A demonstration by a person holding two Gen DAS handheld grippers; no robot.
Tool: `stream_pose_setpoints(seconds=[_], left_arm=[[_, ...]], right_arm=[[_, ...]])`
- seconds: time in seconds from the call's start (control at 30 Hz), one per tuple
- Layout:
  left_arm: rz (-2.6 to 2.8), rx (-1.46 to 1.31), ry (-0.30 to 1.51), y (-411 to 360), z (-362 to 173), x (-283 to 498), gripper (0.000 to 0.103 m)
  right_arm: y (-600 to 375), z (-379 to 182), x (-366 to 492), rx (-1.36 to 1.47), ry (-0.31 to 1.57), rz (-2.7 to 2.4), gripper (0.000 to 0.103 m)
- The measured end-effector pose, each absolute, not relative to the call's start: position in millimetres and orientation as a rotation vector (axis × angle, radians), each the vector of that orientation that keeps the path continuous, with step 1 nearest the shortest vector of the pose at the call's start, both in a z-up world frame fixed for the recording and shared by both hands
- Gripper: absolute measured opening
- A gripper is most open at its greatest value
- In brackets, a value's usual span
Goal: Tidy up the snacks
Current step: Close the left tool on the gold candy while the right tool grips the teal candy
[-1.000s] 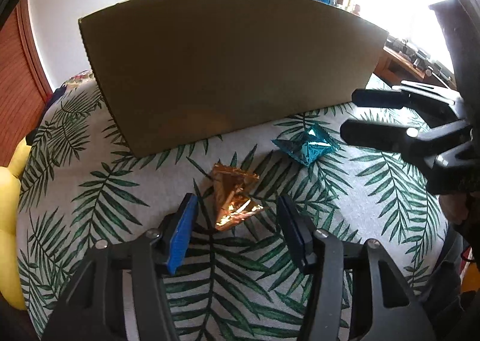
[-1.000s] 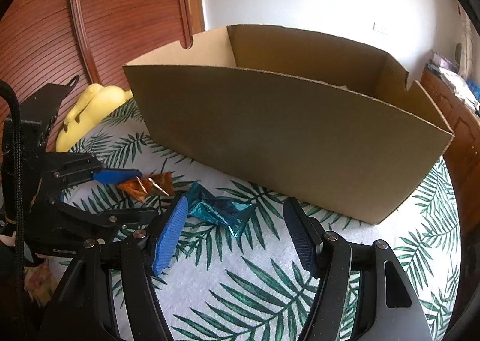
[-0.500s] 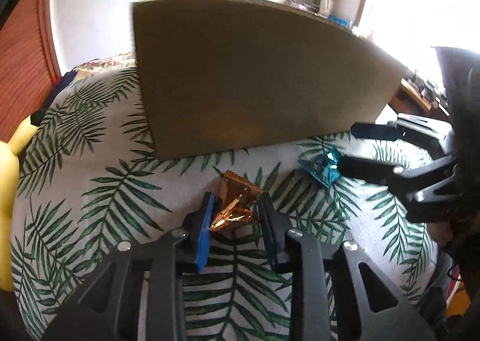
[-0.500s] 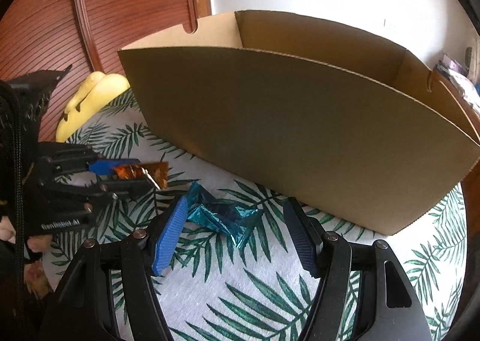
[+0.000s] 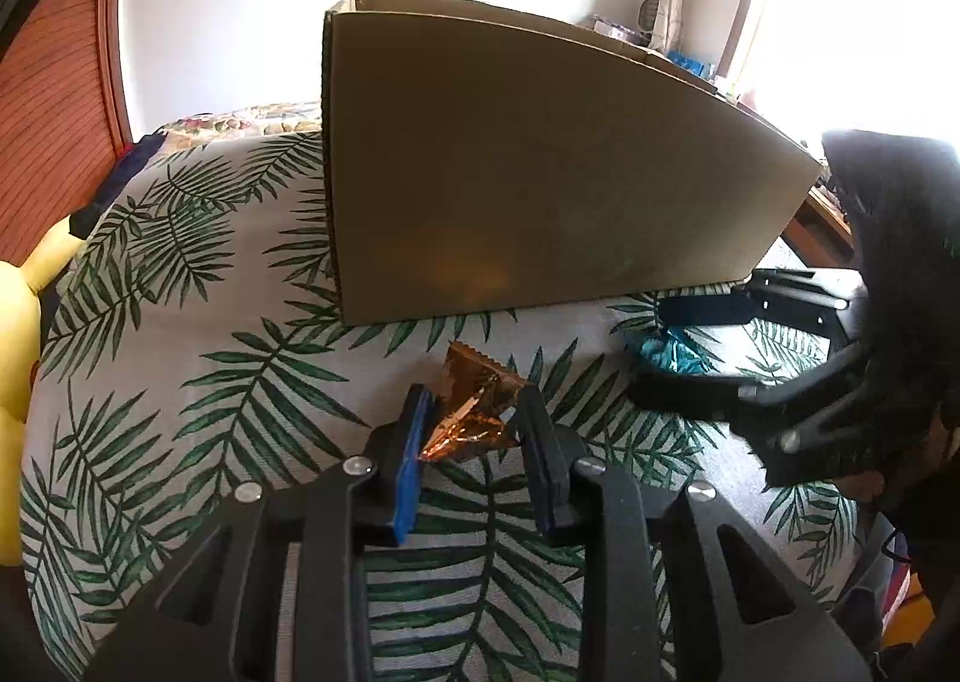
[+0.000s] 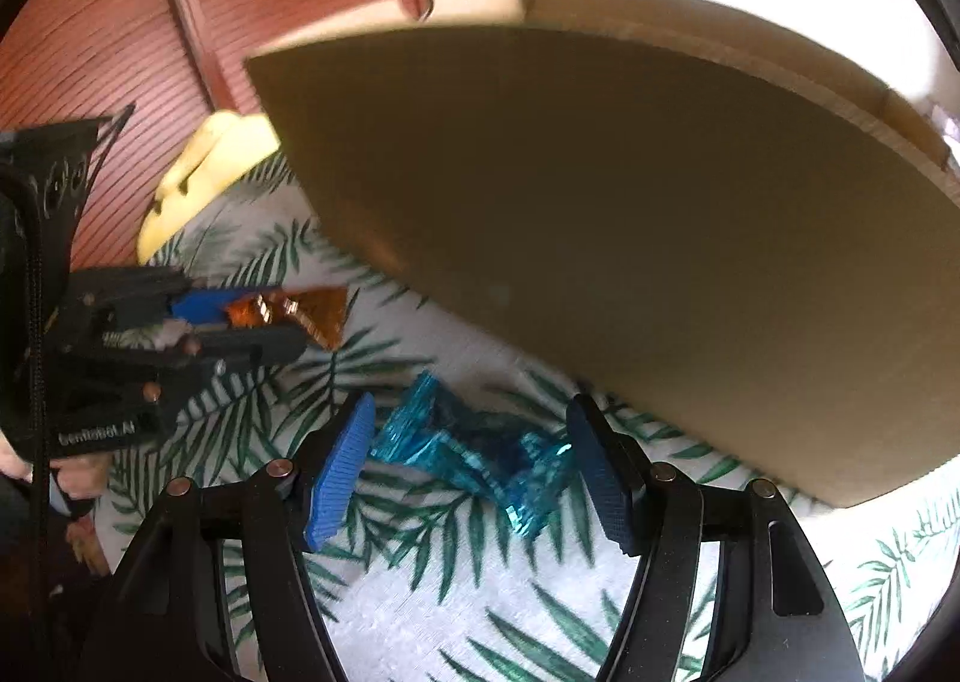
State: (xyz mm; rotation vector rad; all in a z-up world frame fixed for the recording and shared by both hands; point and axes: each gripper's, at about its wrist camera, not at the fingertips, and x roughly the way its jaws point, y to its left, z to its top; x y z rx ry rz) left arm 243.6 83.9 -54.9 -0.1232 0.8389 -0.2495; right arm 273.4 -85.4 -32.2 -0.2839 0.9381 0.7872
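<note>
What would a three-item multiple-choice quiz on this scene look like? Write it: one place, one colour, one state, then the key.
1. The cardboard box stands:
A. beyond both snacks
B. on the floor
C. atop the blue snack

2. The snack in the left gripper is:
A. green
B. orange
C. white

3. The right gripper is:
A. shut on the blue snack
B. open around it
C. inside the box

Key: A, the box rises on the leaf-print cloth behind both; B, the orange snack is foil-orange; B, its jaws stand apart either side of the blue snack.
</note>
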Motion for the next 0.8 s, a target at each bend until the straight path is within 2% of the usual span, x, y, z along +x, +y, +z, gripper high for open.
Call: stream_pose_setpoints(seconds=[0.4, 0.5, 0.57, 0.67, 0.8], left_arm=[[-0.241, -0.124, 0.849, 81, -55, 244, 0.027], [-0.235, -0.132, 0.851, 81, -55, 245, 0.027], [-0.233, -0.131, 0.85, 82, -55, 245, 0.027], [-0.231, -0.124, 0.848, 80, -55, 245, 0.027], [-0.225, -0.109, 0.841, 77, -54, 243, 0.027]], right_arm=[[-84, -37, 264, -0.348, 0.934, 0.767, 0.064], [-79, -38, 267, -0.368, 0.916, 0.732, 0.058], [-79, -38, 268, -0.373, 0.905, 0.71, 0.049], [-82, -38, 270, -0.369, 0.89, 0.683, 0.029], [-89, -38, 269, -0.355, 0.879, 0.652, 0.024]])
